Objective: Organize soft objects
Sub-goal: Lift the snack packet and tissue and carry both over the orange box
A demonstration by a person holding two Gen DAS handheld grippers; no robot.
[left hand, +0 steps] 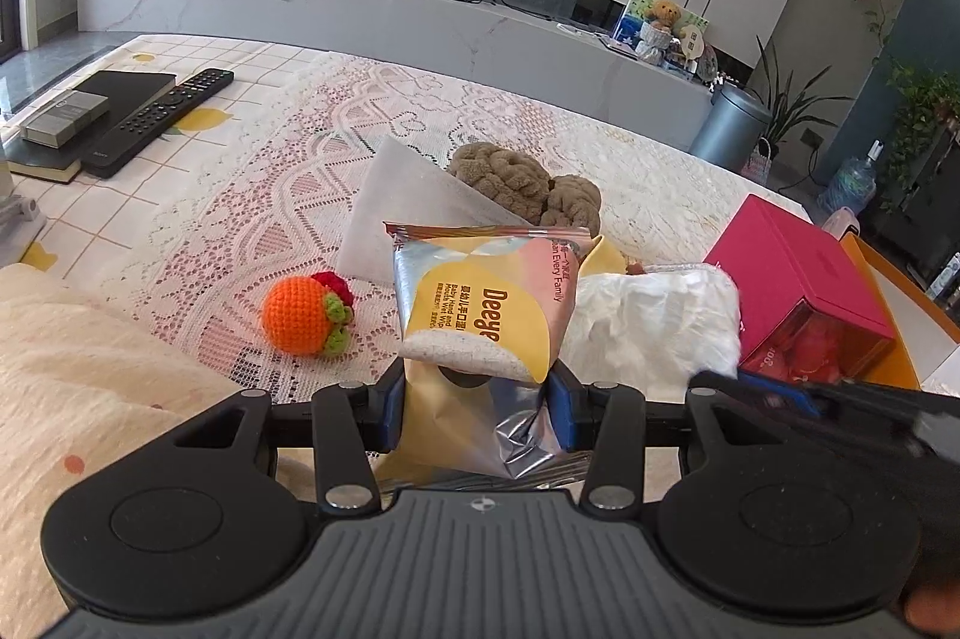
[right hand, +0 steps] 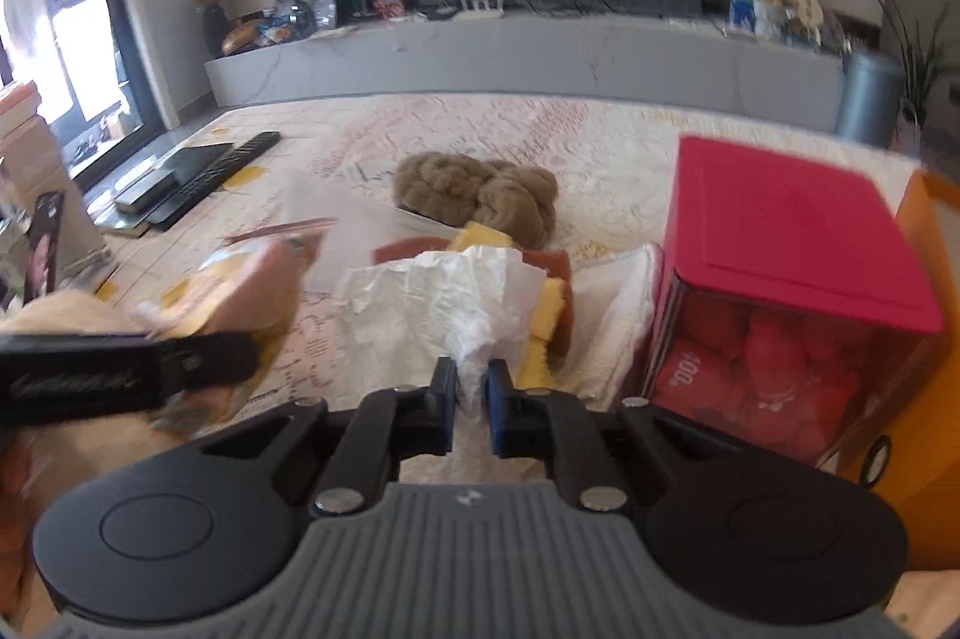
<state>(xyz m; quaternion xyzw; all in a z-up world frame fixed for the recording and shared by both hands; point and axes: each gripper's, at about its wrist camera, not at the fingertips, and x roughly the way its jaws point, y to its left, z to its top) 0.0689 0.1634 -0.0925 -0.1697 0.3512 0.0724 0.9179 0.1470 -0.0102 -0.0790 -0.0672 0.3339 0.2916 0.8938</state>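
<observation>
While the left gripper (left hand: 477, 399) clamps a pastel foil wet-wipe pack (left hand: 486, 303) and the right gripper (right hand: 470, 399) pinches crumpled white tissue (right hand: 444, 303), both likely need placing next.

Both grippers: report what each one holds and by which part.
Left gripper holds the wipes pack by its bottom end. Right gripper pinches the white tissue by its near, bunched end.

The left gripper (left hand: 477, 402) is clamped on something wide, the right gripper (right hand: 470, 402) pinched nearly closed
</observation>
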